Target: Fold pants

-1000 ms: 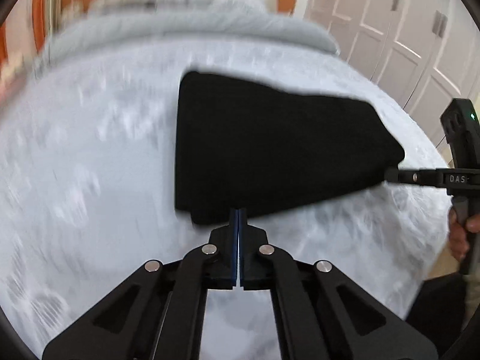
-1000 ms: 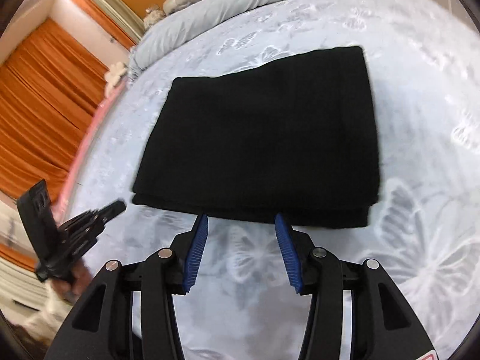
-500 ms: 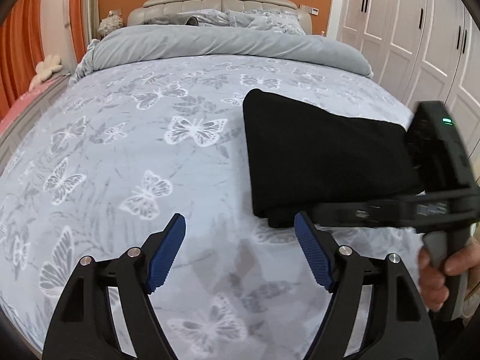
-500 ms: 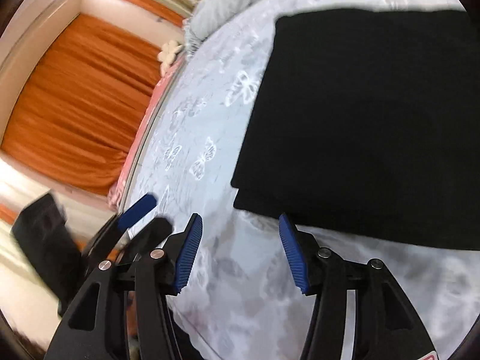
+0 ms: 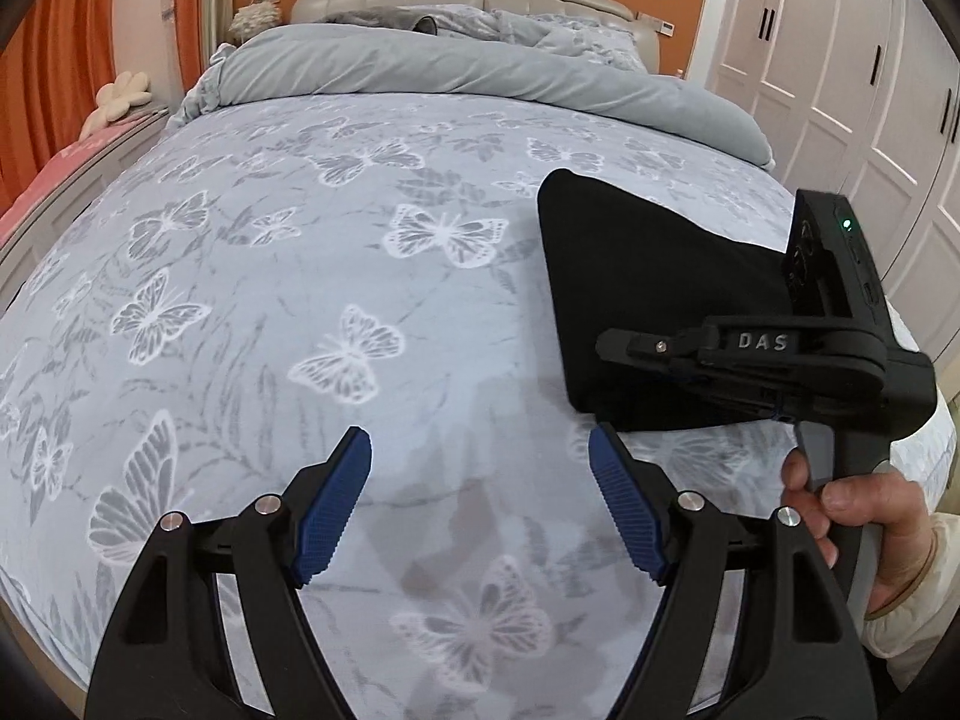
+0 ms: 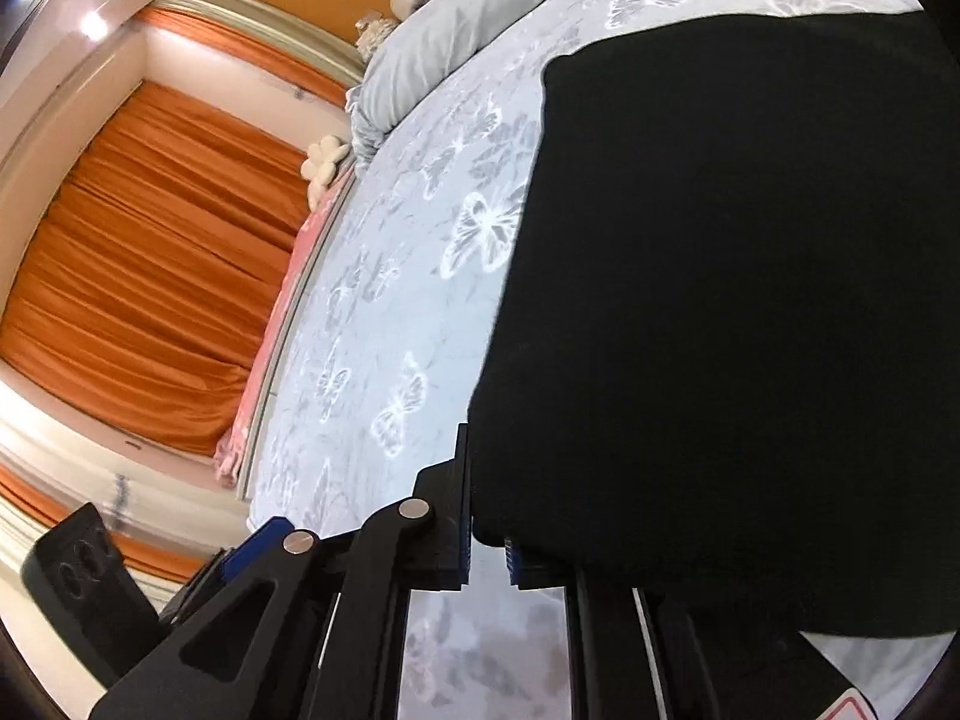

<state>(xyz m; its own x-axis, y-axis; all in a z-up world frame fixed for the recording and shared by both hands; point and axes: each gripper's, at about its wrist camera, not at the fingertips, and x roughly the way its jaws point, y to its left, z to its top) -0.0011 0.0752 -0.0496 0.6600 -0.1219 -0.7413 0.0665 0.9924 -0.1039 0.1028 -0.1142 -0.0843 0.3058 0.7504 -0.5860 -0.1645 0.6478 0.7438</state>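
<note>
The black pants (image 5: 630,276) lie folded into a flat rectangle on the right part of the butterfly-print bed (image 5: 300,276). In the right wrist view the pants (image 6: 720,300) fill the right half. My right gripper (image 6: 483,516) has its jaws closing on the near left edge of the fabric, which sits between the blue pads. From the left wrist camera the right gripper (image 5: 618,348) reaches in from the right over that near edge. My left gripper (image 5: 480,450) hangs open over bare sheet, left of the pants and holding nothing.
A grey duvet (image 5: 480,66) is bunched at the head of the bed. White wardrobe doors (image 5: 840,90) stand to the right, orange curtains (image 6: 150,240) to the left. A hand (image 5: 870,516) holds the right gripper's handle at the bed's near right edge.
My left gripper opened, let go of the pants and drew back to the left. My right gripper swung to the pants' near left edge and closed on it.
</note>
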